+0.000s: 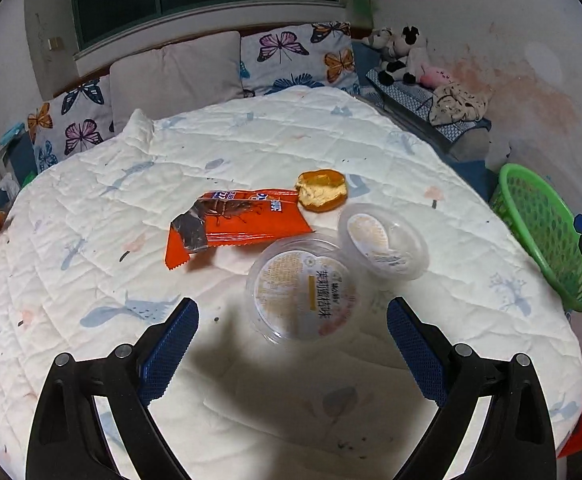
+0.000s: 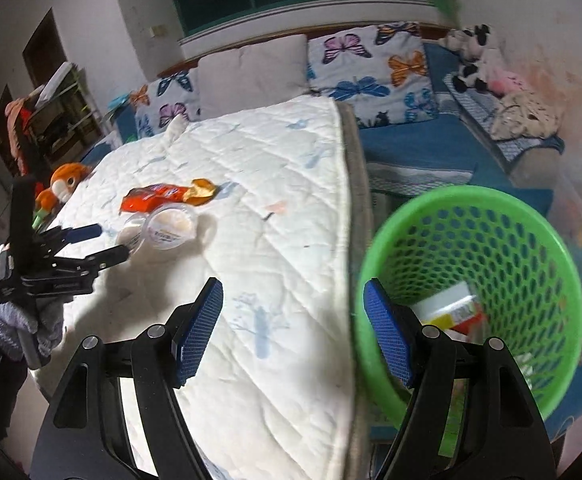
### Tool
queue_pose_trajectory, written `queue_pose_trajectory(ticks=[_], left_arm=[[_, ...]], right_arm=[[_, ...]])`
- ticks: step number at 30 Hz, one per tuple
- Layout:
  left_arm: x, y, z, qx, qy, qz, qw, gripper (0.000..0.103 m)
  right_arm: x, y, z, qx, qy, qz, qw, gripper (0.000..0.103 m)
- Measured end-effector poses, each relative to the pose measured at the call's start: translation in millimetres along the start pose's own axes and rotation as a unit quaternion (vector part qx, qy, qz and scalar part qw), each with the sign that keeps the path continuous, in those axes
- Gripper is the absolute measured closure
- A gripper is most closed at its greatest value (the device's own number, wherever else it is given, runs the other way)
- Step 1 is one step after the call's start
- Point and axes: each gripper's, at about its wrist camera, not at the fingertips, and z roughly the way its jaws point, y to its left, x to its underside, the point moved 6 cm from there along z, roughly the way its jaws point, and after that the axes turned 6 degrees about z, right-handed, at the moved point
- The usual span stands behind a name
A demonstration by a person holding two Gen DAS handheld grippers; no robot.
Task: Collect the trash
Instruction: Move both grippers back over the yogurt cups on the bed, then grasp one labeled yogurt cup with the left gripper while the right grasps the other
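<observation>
Left gripper [image 1: 293, 320] jaws released, round plastic lid [image 1: 302, 296] lying between them on the bed [image 1: 91, 208]. Right gripper [image 2: 293, 328] jaws released (nothing held), green basket [image 2: 471, 200] just beyond the right jaw.

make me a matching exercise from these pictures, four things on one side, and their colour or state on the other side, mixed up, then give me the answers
Things:
1. snack wrapper
2. basket
3. lid
4. left claw

Colour or state:
A. green, mesh sides, beside the bed
B. open, holding nothing
C. orange, torn open, on the quilt
D. clear, round, printed label, lying flat

Pairs: 1-C, 2-A, 3-D, 4-B
</observation>
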Motion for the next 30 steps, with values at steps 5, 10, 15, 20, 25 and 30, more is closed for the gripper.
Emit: queue_pose_trajectory(ticks=[5, 10, 15, 20, 25, 30], left_arm=[[-3.5, -3.1, 11.8, 0.009, 0.006, 0.008, 0.9999, 0.016], [-1.8, -2.4, 17.4, 0.023, 0.004, 0.003, 0.9997, 0.035], [0.7, 0.6, 8.2, 0.021, -0.008, 0.001, 0.9998, 0.036], [5.9, 13.8, -6.6, 0.017, -0.018, -0.015, 0.9996, 0.036], [10.4, 29.8, -20.6, 0.004, -0.026, -0.028, 0.9993, 0.036], [15.7, 45.5, -28.6, -0.004, -0.029, -0.041, 0.9987, 0.036]], right_arm=[[-2.7, 17.7, 17.6, -0.009, 0.014, -0.015, 1.0, 0.03], [-5.3, 37.4, 35.5, -0.02, 0.028, -0.039, 0.999, 0.03], [-7.5, 58.2, 51.0, -0.032, 0.038, -0.063, 0.997, 0.03], [-8.9, 79.4, 68.4, -0.044, 0.048, -0.085, 0.994, 0.03], [-10.5, 103.0, 88.8, -0.056, 0.061, -0.107, 0.991, 0.03], [-13.1, 125.5, 108.5, -0.065, 0.072, -0.127, 0.987, 0.03]])
